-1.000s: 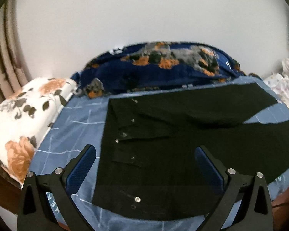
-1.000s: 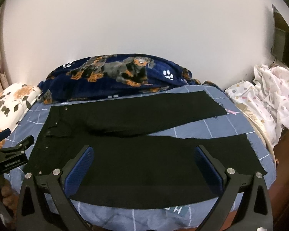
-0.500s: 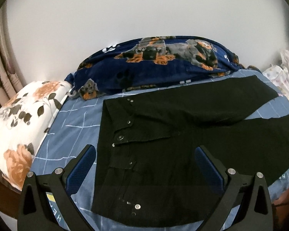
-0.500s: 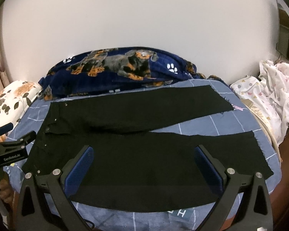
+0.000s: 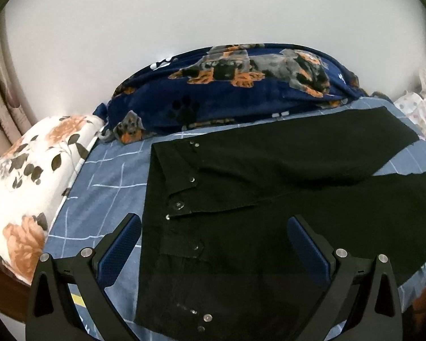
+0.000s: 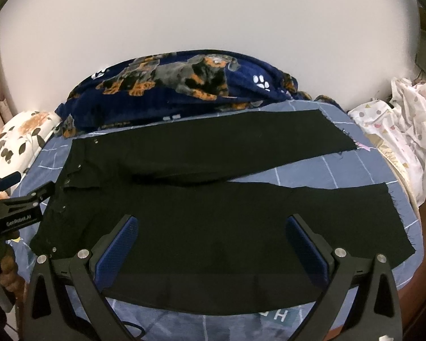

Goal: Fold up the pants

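Black pants lie spread flat on a blue checked bed sheet, waistband to the left, two legs splayed to the right. In the right wrist view the pants show in full, hems at the right. My left gripper is open and empty, hovering over the near part of the waistband with its metal buttons. My right gripper is open and empty, hovering above the near leg. The left gripper also shows at the left edge of the right wrist view.
A navy dog-print blanket is bunched along the far side by the white wall. A floral pillow lies left. A white patterned cloth is heaped at the right. The bed's near edge is just below the grippers.
Both grippers have moved slightly closer and lower towards the pants. Jaws stay open. The pants have not moved.
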`<state>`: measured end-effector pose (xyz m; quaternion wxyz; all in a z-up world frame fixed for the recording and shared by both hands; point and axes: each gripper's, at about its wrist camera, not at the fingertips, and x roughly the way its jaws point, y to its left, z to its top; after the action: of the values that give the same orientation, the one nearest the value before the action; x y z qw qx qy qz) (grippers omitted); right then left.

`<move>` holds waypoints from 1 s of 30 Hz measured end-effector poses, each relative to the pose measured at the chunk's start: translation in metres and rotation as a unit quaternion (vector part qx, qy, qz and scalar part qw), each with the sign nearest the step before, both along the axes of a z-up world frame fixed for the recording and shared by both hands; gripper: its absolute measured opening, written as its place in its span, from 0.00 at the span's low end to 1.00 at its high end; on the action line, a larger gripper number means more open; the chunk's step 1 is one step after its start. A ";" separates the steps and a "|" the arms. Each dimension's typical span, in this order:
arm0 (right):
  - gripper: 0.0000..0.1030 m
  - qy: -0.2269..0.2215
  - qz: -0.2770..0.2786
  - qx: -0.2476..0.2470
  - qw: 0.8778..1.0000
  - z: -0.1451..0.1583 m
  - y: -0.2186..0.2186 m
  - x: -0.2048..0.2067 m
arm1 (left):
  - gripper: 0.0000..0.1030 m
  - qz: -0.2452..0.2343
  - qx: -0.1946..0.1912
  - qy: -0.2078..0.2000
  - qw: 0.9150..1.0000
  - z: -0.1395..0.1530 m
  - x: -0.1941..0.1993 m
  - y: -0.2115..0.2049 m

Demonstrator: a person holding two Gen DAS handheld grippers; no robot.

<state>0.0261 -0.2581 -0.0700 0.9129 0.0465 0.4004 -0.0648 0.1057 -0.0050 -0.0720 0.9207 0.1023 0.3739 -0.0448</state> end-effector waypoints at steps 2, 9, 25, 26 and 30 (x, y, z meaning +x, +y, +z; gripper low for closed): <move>1.00 0.001 0.003 0.000 1.000 -0.002 0.002 0.001 | 0.99 0.004 0.001 0.003 1.000 -0.002 0.005 0.004; 1.00 0.012 0.020 -0.003 1.000 -0.008 0.013 0.010 | 0.99 0.010 0.009 0.002 1.000 -0.005 0.024 0.014; 1.00 0.018 0.053 -0.002 0.998 -0.013 0.036 0.042 | 0.99 -0.001 -0.028 0.023 0.999 -0.016 0.095 0.066; 1.00 0.020 0.056 -0.002 0.998 -0.014 0.037 0.044 | 0.99 -0.004 -0.037 0.028 0.999 -0.017 0.102 0.073; 1.00 0.028 0.063 -0.001 0.998 -0.022 0.041 0.049 | 0.86 0.017 -0.048 0.038 0.998 -0.027 0.134 0.104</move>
<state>0.0751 -0.2174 -0.0924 0.9037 0.0186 0.4277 -0.0088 0.2400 0.0992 -0.0989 0.9101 0.0501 0.4081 -0.0510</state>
